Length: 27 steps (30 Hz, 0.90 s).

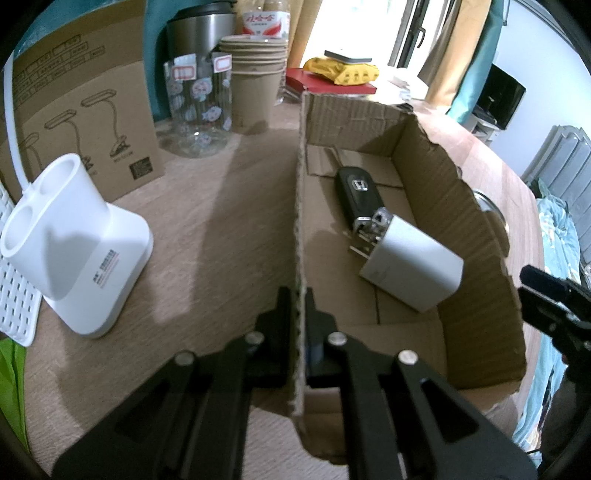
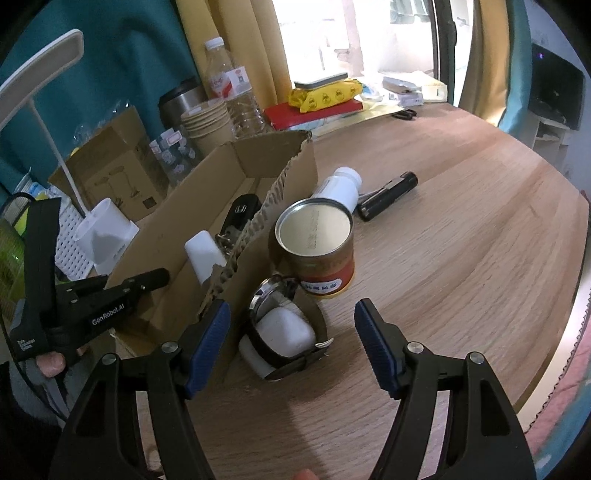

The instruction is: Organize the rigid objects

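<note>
My left gripper (image 1: 298,297) is shut on the near left wall of an open cardboard box (image 1: 476,236). In the box lie a black car key (image 1: 356,194) and a white charger (image 1: 415,267). In the right wrist view my right gripper (image 2: 293,334) stands open just above the table beside the box (image 2: 255,155). A wristwatch wrapped round a white cushion (image 2: 282,334) lies between its blue pads (image 2: 208,341), untouched. Beyond it stand a red-labelled tin (image 2: 319,247), a white bottle (image 2: 340,188) lying down and a black torch (image 2: 388,195).
A white lamp base (image 1: 74,251), a lamp carton (image 1: 85,122), a sticker-covered jar (image 1: 199,107), stacked paper cups (image 1: 255,81) and a steel flask (image 1: 199,33) crowd the box's left. A yellow packet on a red book (image 2: 325,96) lies far back. The table edge (image 2: 561,332) curves at right.
</note>
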Motion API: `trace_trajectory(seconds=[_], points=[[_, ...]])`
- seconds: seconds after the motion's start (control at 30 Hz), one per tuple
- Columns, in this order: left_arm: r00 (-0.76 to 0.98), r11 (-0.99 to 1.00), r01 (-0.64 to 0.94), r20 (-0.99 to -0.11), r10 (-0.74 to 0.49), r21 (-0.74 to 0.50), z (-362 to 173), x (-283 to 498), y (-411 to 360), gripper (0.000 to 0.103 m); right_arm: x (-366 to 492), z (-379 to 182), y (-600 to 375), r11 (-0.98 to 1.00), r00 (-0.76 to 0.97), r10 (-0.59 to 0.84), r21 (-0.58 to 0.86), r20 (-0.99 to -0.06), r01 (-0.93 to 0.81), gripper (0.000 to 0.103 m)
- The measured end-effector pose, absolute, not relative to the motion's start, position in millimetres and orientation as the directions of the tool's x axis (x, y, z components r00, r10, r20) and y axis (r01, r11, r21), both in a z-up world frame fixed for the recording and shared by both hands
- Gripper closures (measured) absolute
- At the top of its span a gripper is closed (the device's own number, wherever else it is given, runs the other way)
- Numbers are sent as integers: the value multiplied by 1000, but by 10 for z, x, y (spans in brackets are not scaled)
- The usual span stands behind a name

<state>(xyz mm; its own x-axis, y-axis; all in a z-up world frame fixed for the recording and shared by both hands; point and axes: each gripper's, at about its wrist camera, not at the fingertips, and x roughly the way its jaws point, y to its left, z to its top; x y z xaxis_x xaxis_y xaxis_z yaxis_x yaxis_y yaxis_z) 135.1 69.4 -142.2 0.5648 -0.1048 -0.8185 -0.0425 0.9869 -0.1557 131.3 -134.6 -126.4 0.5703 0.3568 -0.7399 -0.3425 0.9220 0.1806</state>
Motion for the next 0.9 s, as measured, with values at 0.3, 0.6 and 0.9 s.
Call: trace_trajectory(seconds=[0.3,0.6,0.9], points=[[565,987,-42,-819,-105,-156,-1422,1350,694,98,1369,-1439,-1369,910,514,391,240,-763,-337,30],[565,987,-43,-818,-105,-156,-1422,1349,693,98,1406,-1549,-1368,904,485,408,269,-773,-333,30],[565,987,-43,-818,-105,-156,-1423,1348,694,98,1434,-1590,-1402,893,461,434,300,-774,-336,35]])
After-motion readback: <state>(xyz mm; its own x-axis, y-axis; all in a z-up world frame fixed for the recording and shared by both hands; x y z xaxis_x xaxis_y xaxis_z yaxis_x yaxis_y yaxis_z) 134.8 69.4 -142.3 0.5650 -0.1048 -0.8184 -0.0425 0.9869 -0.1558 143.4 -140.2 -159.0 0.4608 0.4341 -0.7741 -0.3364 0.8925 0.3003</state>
